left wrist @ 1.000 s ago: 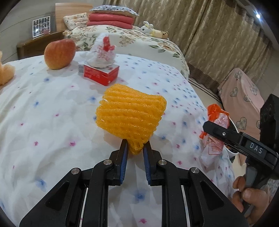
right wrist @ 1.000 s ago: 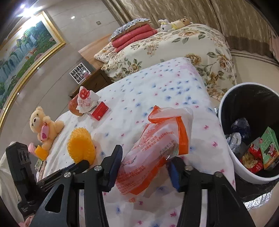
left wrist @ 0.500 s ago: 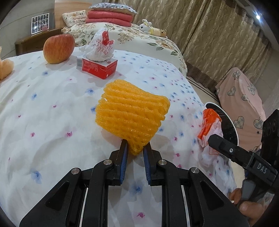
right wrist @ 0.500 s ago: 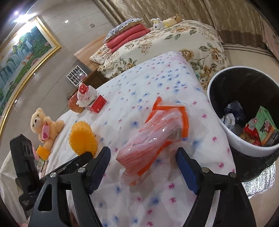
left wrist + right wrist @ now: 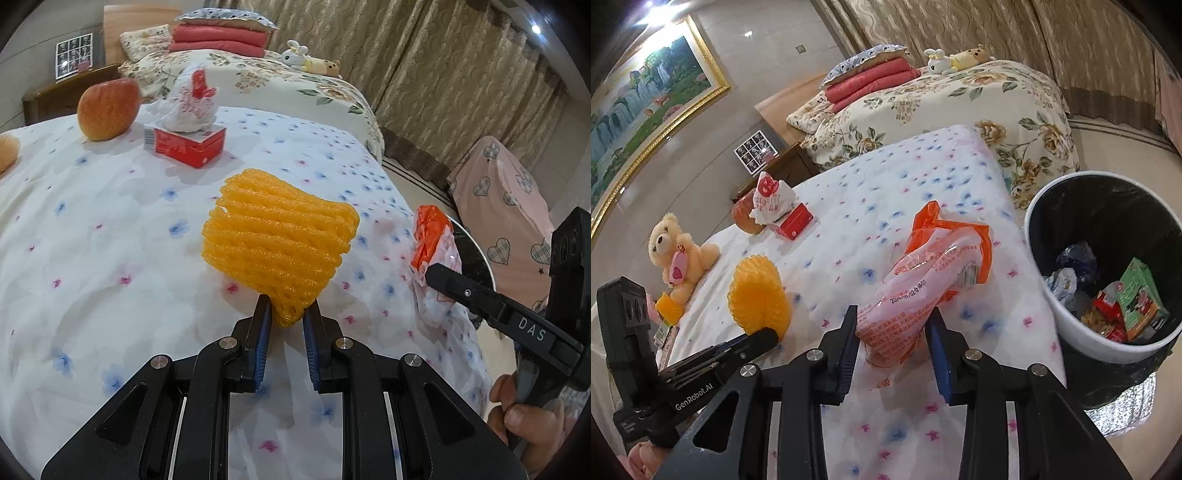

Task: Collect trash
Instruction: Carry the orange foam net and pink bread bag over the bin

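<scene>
Pinching the yellow foam fruit net (image 5: 280,247) at its lower tip: left gripper (image 5: 286,325), blue pads pressed into the mesh, net standing up off the white flowered bedspread (image 5: 110,236) near mid-bed. Clenched on the near end of the orange-and-clear plastic bag (image 5: 934,280): right gripper (image 5: 892,328), jaws just closed in, pads against the crumpled film, bag's far end pointing toward the bin. Bag near the bedspread's right edge, just short of the drop-off. White trash bin (image 5: 1067,321) with black liner on the floor just past that edge, mouth open, a green carton (image 5: 1137,299), red wrappers and crumpled scraps already inside. Open quilt between net and bag. Farther up the bedspread from the net: red box (image 5: 188,146) with a crumpled white-and-red wrapper (image 5: 190,105) on top, apple (image 5: 107,109) just beside it, both near the far edge. Teddy bear (image 5: 676,254) toward the left edge. Beyond the bedspread: second bed with floral cover (image 5: 960,107), stacked red quilts, two small plush toys, curtains behind. Fingers of a hand (image 5: 524,413) on the right gripper's handle.
</scene>
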